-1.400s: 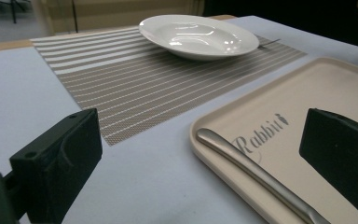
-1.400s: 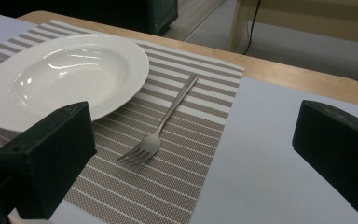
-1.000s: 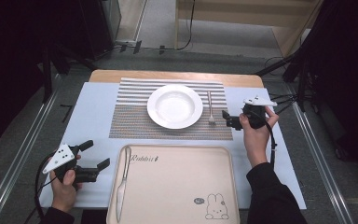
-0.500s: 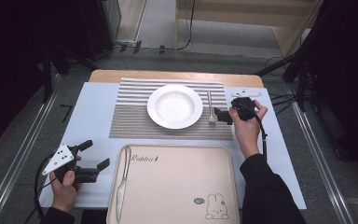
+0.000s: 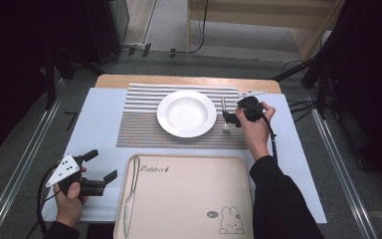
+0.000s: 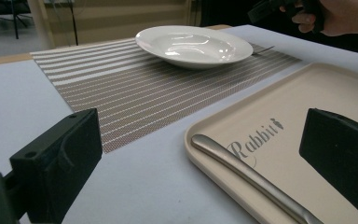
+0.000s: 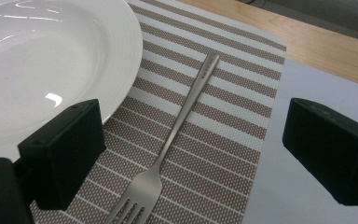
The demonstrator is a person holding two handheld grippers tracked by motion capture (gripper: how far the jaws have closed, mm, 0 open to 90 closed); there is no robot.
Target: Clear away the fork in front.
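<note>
Here we hold the right gripper (image 5: 233,118) just over the fork (image 7: 171,150), which lies flat on the striped mat (image 5: 139,130), close beside the white plate (image 5: 186,113). Its jaws are spread wide and have just been closing a little; the fork lies between them and they do not pinch it. The fork's handle points to the mat's far edge, with bare mat on its free side. Our left gripper (image 5: 99,172) rests near the table's near edge, jaws spread, holding nothing. It sits just beside the tray (image 5: 189,199), where a knife (image 5: 131,191) lies along the tray's left rim.
</note>
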